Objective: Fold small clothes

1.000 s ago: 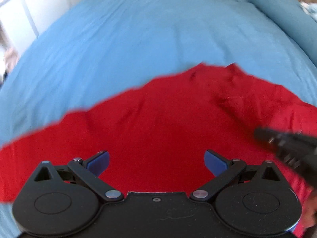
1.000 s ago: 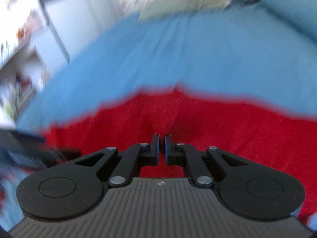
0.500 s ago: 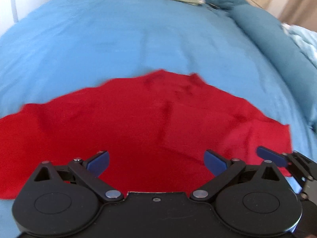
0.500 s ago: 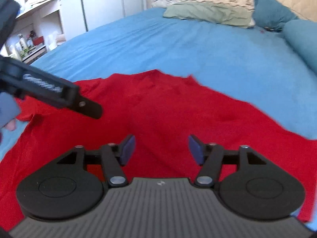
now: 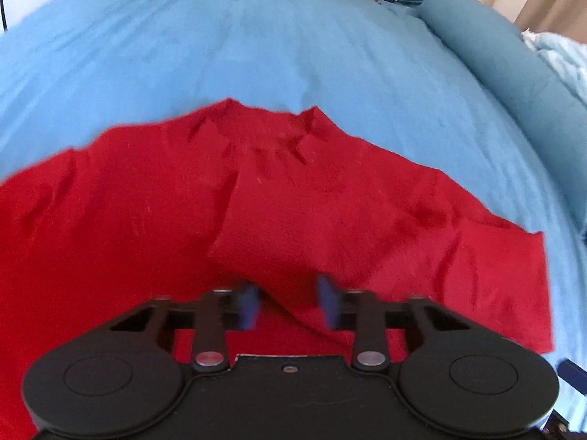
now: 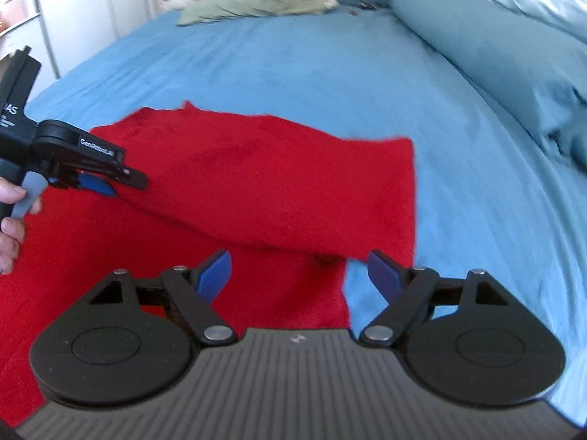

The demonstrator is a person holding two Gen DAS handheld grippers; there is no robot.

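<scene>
So there's a red shirt (image 5: pixel 330 220) spread out on a bed with a blue sheet (image 5: pixel 293 55), and part of it is already doubled over: in the right wrist view a flap of the red fabric lies on top of the rest, its straight edge running down the right side, with blue sheet showing just beyond it.

The left gripper (image 5: pixel 290 306) is down low over the shirt with its blue-padded fingers (image 5: pixel 249 304) partly closed. There's a gap between them, and a raised ridge of red cloth runs up between the pads, but the fingers are blurred and I can't tell if they're actually pinching it. From the right wrist view you can see the same gripper (image 6: pixel 106 183) coming in from the left side, its tip right at the edge of the folded flap, with the person's hand (image 6: pixel 11 220) wrapped around the grip.

The right gripper (image 6: pixel 301 275) is wide open with nothing in it. It hangs over the near edge of the shirt, right where the red fabric ends and the sheet begins, left finger over the cloth and right finger over the sheet.

Further back on the bed there's a pale green pillow (image 6: pixel 256 3) near the head end, and a teal bolster (image 5: pixel 495 47) along the right side.
</scene>
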